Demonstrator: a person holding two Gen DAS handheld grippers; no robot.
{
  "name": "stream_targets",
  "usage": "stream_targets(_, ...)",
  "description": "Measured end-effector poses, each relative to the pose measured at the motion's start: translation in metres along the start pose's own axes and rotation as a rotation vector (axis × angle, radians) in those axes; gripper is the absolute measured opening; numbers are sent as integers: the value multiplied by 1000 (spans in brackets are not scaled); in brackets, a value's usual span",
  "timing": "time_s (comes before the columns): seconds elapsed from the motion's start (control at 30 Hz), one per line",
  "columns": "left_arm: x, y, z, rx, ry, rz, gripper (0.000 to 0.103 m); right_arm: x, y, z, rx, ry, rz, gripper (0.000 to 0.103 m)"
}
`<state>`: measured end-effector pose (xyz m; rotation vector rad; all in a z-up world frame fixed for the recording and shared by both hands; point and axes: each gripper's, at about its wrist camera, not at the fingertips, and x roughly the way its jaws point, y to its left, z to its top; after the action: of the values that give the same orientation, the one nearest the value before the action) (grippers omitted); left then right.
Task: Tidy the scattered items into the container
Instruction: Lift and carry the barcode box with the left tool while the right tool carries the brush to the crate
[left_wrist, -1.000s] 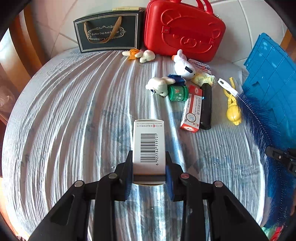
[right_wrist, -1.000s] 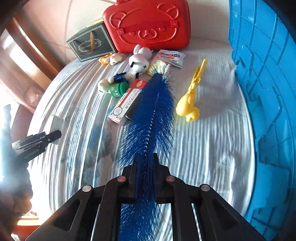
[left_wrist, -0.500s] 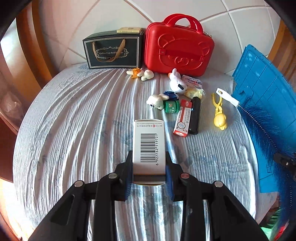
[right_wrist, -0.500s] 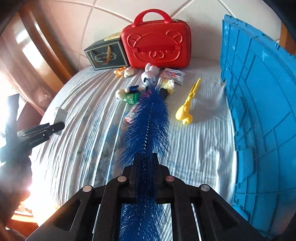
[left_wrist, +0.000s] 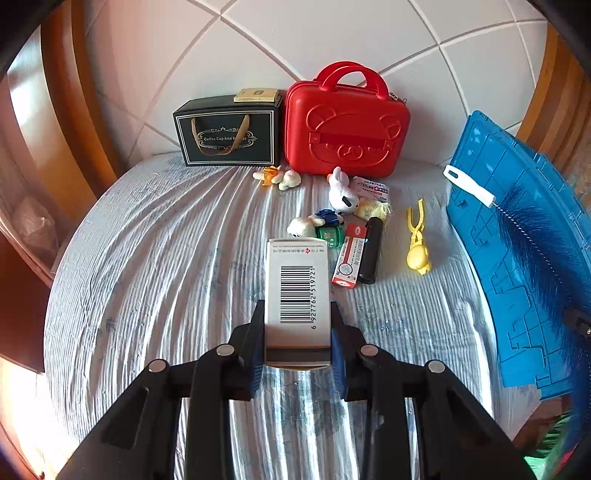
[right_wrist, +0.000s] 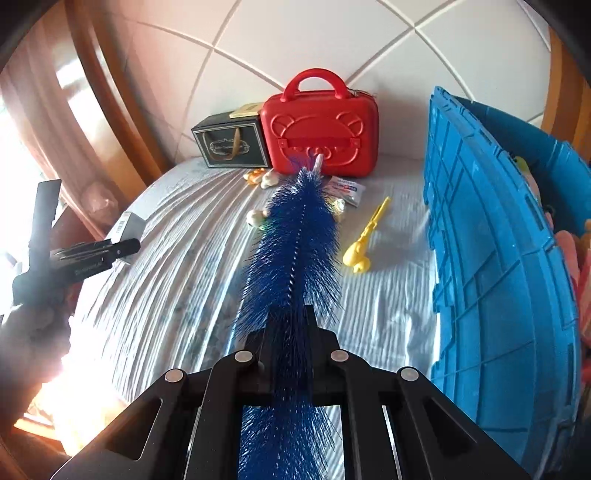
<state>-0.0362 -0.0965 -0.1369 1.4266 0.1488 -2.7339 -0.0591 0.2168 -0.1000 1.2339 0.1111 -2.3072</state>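
The blue crate is being seen along the right edge of the bed, its ribbed wall facing the scattered items, with soft toys partly visible inside it in the right wrist view. The striped bedspread is being left with a cluster of small toys and boxes near the red case.

The blue bottle brush is being held by the right gripper, whose fingers are clamped together on the bristled stem. Its long axis is being pointed away from the gripper, toward the red case, white handle tip foremost. It is being judged light, with a thin stem that may bend and bristles that give way under the pads, so a hold on the stem or the white handle is being judged firmer than one on bristles.

The white barcoded box is being gripped by the left gripper, fingers pressed against its two long sides near the lower end. Its long axis is being kept in line with the fingers, barcode face up. It is being judged a light carton, easily crushed, best squeezed gently across its narrow width.
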Motion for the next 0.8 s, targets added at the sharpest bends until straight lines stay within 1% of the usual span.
stream_targets(0.37, -57, -32, 21, 9, -81, 11, 29, -57, 0, 11, -60, -95, 25, 10)
stream_targets(0.6, -90, -59, 34, 22, -145, -1, 29, -89, -13, 14, -68, -147, 35, 10)
stream_targets(0.8, -111, -90, 44, 44, -195, -11, 29, -115, -33, 17, -63, -192, 36, 10)
